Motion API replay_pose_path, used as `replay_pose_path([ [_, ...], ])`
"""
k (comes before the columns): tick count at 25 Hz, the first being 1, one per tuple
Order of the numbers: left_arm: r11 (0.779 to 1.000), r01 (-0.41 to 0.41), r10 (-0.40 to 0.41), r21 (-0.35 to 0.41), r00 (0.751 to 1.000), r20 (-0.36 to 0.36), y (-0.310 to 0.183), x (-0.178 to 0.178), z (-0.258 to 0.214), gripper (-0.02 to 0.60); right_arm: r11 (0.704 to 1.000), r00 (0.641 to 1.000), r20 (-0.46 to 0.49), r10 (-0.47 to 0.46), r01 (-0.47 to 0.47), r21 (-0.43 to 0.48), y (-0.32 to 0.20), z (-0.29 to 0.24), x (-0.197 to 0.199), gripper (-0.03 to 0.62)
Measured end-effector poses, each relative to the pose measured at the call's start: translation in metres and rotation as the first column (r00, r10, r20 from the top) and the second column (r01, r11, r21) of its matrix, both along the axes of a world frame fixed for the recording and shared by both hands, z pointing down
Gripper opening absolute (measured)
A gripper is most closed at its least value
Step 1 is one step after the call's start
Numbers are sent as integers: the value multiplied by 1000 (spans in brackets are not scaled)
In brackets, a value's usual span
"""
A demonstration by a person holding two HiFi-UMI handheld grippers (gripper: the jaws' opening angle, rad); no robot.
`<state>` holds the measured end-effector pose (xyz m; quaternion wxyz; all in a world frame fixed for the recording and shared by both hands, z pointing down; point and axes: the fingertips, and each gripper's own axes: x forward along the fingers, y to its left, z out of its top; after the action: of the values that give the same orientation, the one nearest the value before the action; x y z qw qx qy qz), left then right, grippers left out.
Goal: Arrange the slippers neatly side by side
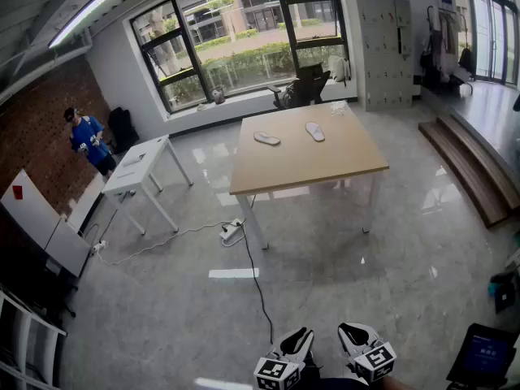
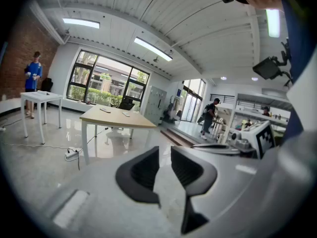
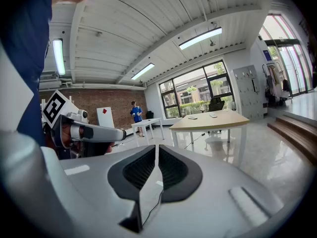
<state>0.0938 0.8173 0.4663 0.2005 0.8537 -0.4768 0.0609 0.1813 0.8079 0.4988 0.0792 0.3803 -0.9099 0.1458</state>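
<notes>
Two hand-held grippers sit nearest, both empty: the left gripper (image 1: 301,335) has its jaws narrowly apart, the right gripper (image 1: 352,331) has them all but closed. Well beyond, across the glossy grey floor (image 1: 341,266), a light wooden table (image 1: 325,169) carries two pale slippers on its far half, the left slipper (image 1: 266,138) and the right slipper (image 1: 314,131), apart and angled differently.

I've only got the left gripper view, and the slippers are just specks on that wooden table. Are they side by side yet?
Observer: No. The head view shows the first slipper and the second slipper lying apart near the far edge of the wooden table, angled differently.
Operator: Okay, and is the right gripper carrying anything?
Observer: No. In its own view, the right gripper has its jaws closed together with nothing between them.
</notes>
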Motion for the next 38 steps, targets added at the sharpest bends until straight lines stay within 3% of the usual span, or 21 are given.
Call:
replay_pose_path([
  [3, 1000, -1, 1, -9, 1000, -18, -32, -19, -8, 75, 999, 1000, 22, 10, -9, -33, -29, -6, -24, 71],
  [8, 1000, -13, 12, -13, 998, -67, -84, -44, -10, 74, 999, 999, -26, 31, -31, -11, -84, -9, -47, 89],
  [11, 1000, -3, 1, -18, 997, -80, -108, -64, -9, 66, 999, 999, -27, 40, -40, -1, -108, -14, -64, 87],
  [14, 999, 22, -25, -32, 995, -94, -128, -80, -13, 34, 999, 999, -22, 32, -33, -14, -126, -18, -79, 25],
  [18, 999, 33, -36, -26, 993, -109, -144, -97, -15, 15, 999, 1000, -22, 12, -12, -38, -141, -18, -96, 15],
  [25, 996, 87, -87, 0, 994, -59, -163, -134, -19, 15, 997, 997, -11, -71, 71, -7, -167, -35, -138, 15],
  [29, 985, 171, -170, 8, 985, -34, -183, -158, -7, 18, 988, 987, 12, -157, 157, 0, -201, -33, -163, 15],
  [33, 961, 277, -276, 18, 961, -16, -208, -179, -8, 23, 970, 970, 36, -241, 241, 13, -237, -33, -185, 15],
  [38, 934, 358, -358, 9, 934, -11, -250, -179, -4, 28, 948, 947, 33, -319, 319, 17, -288, -29, -187, 17],
])
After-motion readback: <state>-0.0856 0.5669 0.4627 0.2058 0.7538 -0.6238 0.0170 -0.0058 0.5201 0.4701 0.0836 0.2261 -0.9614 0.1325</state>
